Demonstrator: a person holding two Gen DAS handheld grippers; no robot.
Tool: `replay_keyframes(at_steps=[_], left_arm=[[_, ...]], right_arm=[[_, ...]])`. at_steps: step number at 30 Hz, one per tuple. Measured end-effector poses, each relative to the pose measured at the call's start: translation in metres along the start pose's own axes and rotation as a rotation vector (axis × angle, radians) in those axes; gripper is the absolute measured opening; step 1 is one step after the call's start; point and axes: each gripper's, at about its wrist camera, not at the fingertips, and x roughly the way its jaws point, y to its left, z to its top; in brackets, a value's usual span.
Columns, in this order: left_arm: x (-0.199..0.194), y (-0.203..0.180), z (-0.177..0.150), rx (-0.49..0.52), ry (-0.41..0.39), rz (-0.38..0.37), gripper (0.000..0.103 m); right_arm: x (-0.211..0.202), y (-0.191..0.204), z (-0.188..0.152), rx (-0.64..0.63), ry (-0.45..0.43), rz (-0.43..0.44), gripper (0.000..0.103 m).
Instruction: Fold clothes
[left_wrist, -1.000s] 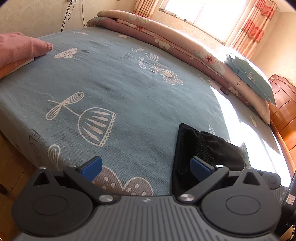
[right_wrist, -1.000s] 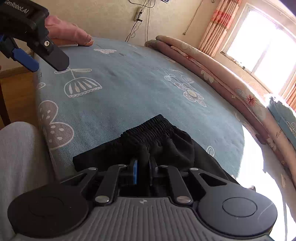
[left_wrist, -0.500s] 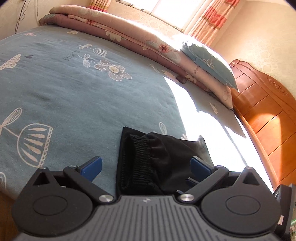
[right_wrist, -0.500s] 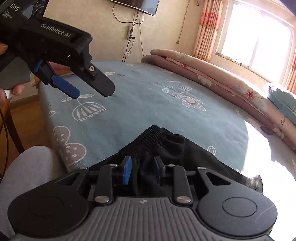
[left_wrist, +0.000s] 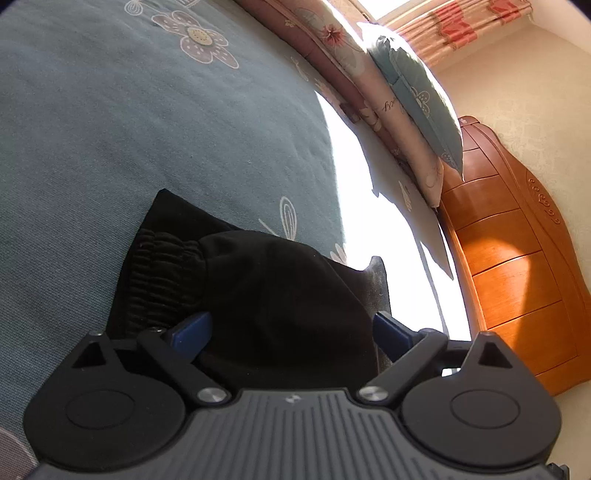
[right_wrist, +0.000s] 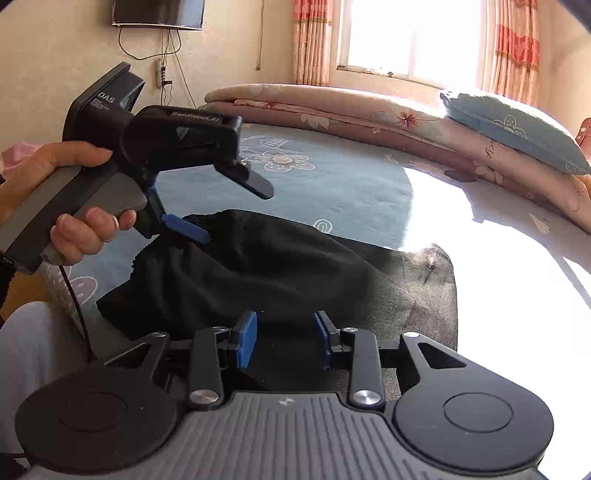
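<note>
A pair of black shorts (left_wrist: 280, 288) with an elastic waistband (left_wrist: 159, 273) lies bunched on the blue patterned bed sheet (left_wrist: 129, 129), near the bed's front edge; it also shows in the right wrist view (right_wrist: 280, 266). My left gripper (left_wrist: 291, 332) is open, its blue pads spread on either side of the raised fabric just behind the waistband. In the right wrist view the left gripper (right_wrist: 232, 210) hovers over the waistband end. My right gripper (right_wrist: 284, 338) is open, its pads apart over the near part of the shorts, holding nothing.
A rolled pink floral quilt (right_wrist: 332, 107) and a blue pillow (right_wrist: 517, 129) lie along the far side of the bed. A wooden headboard (left_wrist: 517, 258) stands at the right. Bright sunlight (right_wrist: 498, 240) covers the right part of the sheet. My grey-clad leg (right_wrist: 33, 350) is at the bed's edge.
My right gripper has opened and let go of the shorts. My left gripper has moved right and down over the shorts, so its open pads now straddle the fabric.
</note>
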Motion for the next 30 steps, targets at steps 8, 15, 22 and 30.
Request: replay_keyframes(at_steps=[8,15,22,30], left_arm=[[-0.033,-0.029,0.001,0.064,-0.053,0.044,0.093],[-0.001,-0.041,-0.017,0.077,0.016,0.087,0.093],[-0.030,-0.031,-0.037,0.088,-0.015,0.078,0.093],[-0.007,-0.062,-0.030,0.173,0.016,0.089,0.095]], right_arm=[[0.006,-0.006,-0.004,0.059,-0.016,0.075,0.039],[0.026,0.023,-0.016,0.044,0.089,0.210,0.039],[0.004,0.015,-0.026,0.049,0.073,0.269,0.039],[-0.011,-0.078,-0.033,0.272,0.039,0.027,0.044]])
